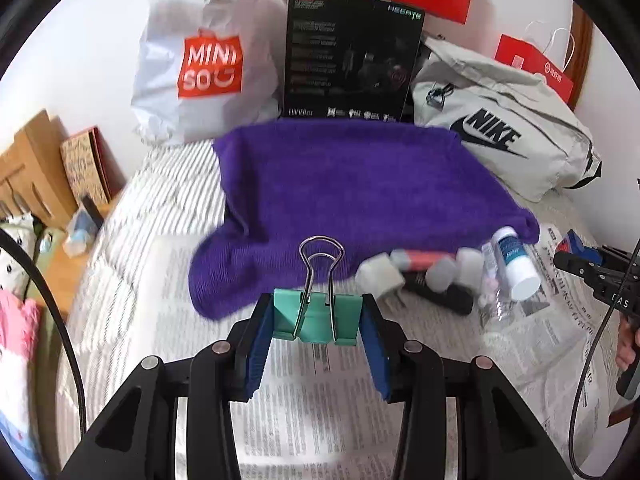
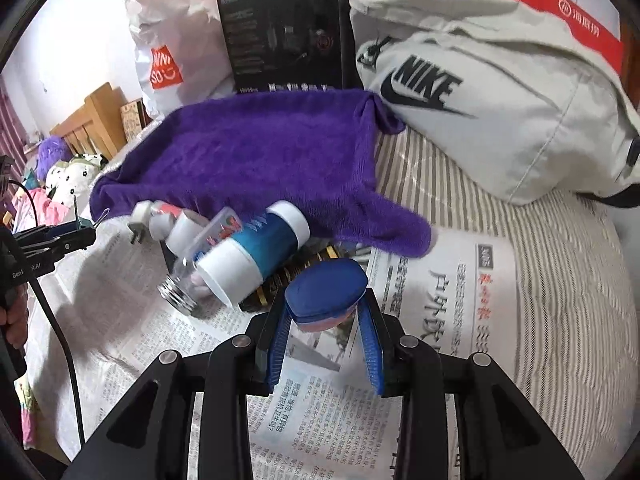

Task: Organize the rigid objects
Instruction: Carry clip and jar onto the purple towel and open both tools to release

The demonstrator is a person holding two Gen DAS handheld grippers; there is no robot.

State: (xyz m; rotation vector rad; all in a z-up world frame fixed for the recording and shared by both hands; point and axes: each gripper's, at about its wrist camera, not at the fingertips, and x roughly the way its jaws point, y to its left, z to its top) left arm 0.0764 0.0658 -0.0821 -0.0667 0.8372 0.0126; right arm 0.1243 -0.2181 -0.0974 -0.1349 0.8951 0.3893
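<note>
Clip: your left hand-held gripper (image 1: pixel 317 322) clamps the teal binder clip (image 1: pixel 316 316) by its sides, above the newspaper (image 1: pixel 304 400); light, stiff, steel slippery.
Case: your right hand-held gripper (image 2: pixel 325 312) pinches a blue case (image 2: pixel 326 290), probably hard plastic.
Pile: bottle (image 2: pixel 256 256) at 11 o'clock, rolls easily; grip mid-body.

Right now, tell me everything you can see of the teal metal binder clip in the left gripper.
The teal metal binder clip has a folded, glossy painted body and two silver wire handles, both standing upright above it and overlapping. The left gripper is shut on it, its blue pads pressing the clip's two ends. The clip is held clear above the printed newspaper, in front of the purple fuzzy towel. In the right wrist view it shows only as a small teal shape with a wire loop at the left gripper's tip.
</note>
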